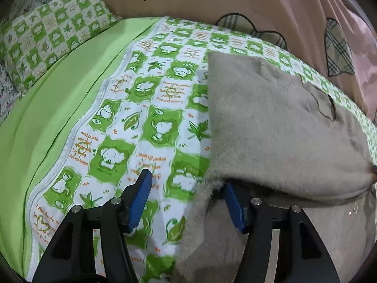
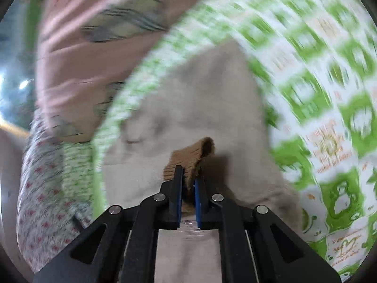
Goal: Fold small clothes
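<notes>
A small grey fleece garment (image 1: pixel 278 122) lies on the green-and-white patterned bedspread (image 1: pixel 146 108), one part folded over onto the rest. My left gripper (image 1: pixel 186 184) is open at the garment's near left edge; its right finger (image 1: pixel 233 207) sits under the folded flap and its left finger (image 1: pixel 141 198) is over the bedspread. In the blurred right wrist view my right gripper (image 2: pixel 188 174) is shut on a brown ribbed cuff (image 2: pixel 195 155) of the grey garment (image 2: pixel 207 99) and holds it above the cloth.
A pink quilt (image 1: pixel 294 4) with plaid appliqué patches lies bunched behind the garment. A matching green patterned pillow (image 1: pixel 47 33) sits at the far left beside a plain green sheet (image 1: pixel 59 108). A floral cloth (image 2: pixel 44 200) shows at the left of the right wrist view.
</notes>
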{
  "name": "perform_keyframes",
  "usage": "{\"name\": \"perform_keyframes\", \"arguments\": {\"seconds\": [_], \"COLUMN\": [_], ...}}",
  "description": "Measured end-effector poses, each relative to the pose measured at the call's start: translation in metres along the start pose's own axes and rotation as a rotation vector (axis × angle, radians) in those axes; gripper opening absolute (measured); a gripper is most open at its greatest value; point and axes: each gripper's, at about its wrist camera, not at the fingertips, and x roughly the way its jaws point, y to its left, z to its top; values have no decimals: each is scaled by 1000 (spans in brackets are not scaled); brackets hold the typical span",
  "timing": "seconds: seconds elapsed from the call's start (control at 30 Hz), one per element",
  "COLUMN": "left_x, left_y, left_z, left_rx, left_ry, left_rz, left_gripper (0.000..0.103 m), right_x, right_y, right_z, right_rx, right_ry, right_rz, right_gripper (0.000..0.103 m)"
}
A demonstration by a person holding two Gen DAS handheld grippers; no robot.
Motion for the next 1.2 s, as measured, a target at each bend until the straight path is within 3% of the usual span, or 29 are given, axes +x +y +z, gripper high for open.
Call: {"name": "perform_keyframes", "arguments": {"seconds": [0.07,0.17,0.2,0.3,0.4,0.43,0.47,0.5,0.53,0.57,0.6,0.63,0.77,0.9,0.97,1.03,1.1,1.2], "left_x": [-7,-19,-22,-18,11,23,38,48,53,53,49,45,17,32,31,19,3,-29], "left_y": [2,10,13,21,16,13,8,4,-2,-10,-18,-23,-30,-36,-36,-34,-32,-26], "left_z": [-5,-3,1,25,53,60,67,71,74,76,77,79,72,66,65,66,62,42], "left_rx": [24,26,16,-36,-64,-66,-64,-59,-43,-8,28,44,57,79,80,73,72,81], "left_ry": [8,6,2,1,40,64,97,111,106,75,53,38,-112,-72,-64,-67,-72,-83], "left_rz": [-58,-164,-195,-241,-257,-261,-271,-269,-256,-243,-247,-238,-167,-73,-50,-51,-66,-81], "left_gripper": [60,61,66,74,74,74,74,73,69,56,20,8,7,9,15,20,27,42], "right_x": [4,1,-1,1,3,4,8,8,6,8,4,3,-22,7,9,-1,-20,-45], "right_y": [-8,-9,-6,11,20,22,25,25,25,28,29,32,42,30,24,25,27,33], "right_z": [-7,-16,-20,-27,-34,-36,-37,-38,-39,-39,-39,-39,-40,-38,-40,-42,-48,-65], "right_rx": [13,-37,-77,-194,-289,-308,-317,-328,-331,-336,-346,-353,-394,-395,-377,-350,-335,-359], "right_ry": [4,-40,-45,-61,-72,-75,-76,-77,-78,-81,-91,-103,-207,-133,-138,-153,-181,-205], "right_rz": [-44,-20,-28,-83,-130,-144,-156,-167,-166,-162,-162,-160,-154,-300,-300,-300,-279,-241], "right_gripper": [14,28,35,42,42,35,21,18,17,13,12,11,10,8,9,15,32,47]}}
